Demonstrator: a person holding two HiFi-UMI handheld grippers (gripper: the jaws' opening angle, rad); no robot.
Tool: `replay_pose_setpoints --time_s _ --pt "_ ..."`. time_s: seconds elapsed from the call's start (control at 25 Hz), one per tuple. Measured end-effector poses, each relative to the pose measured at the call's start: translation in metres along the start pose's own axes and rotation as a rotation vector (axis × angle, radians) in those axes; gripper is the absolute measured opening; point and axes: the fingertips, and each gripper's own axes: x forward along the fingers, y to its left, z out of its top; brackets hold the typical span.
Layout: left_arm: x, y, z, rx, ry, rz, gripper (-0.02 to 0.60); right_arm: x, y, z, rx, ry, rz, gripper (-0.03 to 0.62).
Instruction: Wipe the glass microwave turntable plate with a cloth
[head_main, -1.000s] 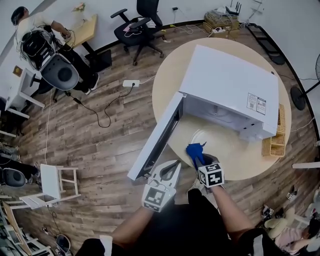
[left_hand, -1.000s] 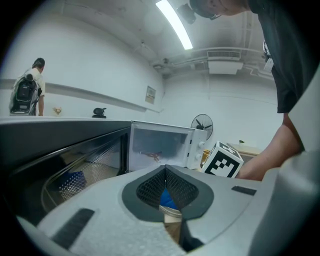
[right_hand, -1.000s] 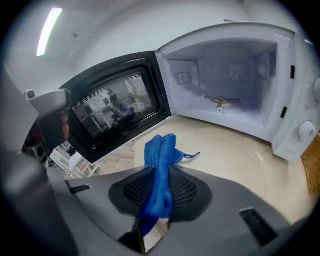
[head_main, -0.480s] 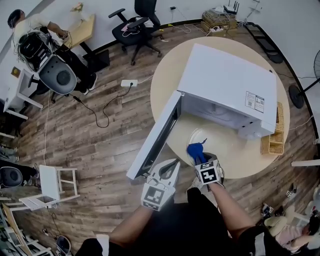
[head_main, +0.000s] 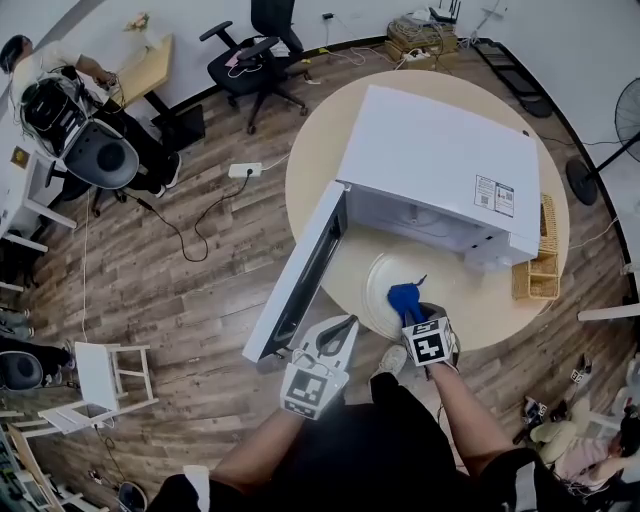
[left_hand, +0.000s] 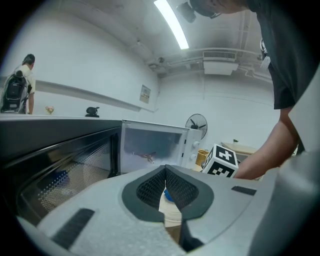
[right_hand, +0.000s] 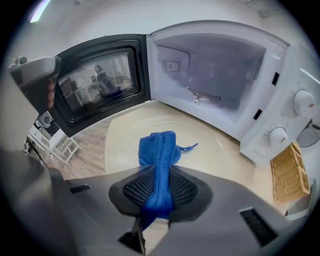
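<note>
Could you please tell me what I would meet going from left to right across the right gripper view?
Black glass-windowed microwave door → blue knitted cloth → white microwave control panel with two round knobs. The clear glass plate and the wicker basket overlap these, so they are left out.

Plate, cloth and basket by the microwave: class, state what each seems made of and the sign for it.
Plate: probably clear glass, glossy; the table shows through it and the rim shines. Cloth: soft blue fabric, likely knit or microfibre; it folds and shows a ribbed weave. Basket: woven wicker or similar, matt tan strands.
</note>
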Motion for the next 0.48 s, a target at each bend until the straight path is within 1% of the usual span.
replay_pose_setpoints --time_s 0.36,0.48 --pt "0.005 -0.008 -0.005 0.004 0.022 -0.023 0.006 -0.008 -0.042 -0.015 0.049 0.025 -0.078 0.080" --pt "0.011 -0.011 0.001 0.008 0.012 -0.027 0.006 -0.013 -0.057 -0.021 0.075 0.034 -0.103 0.078"
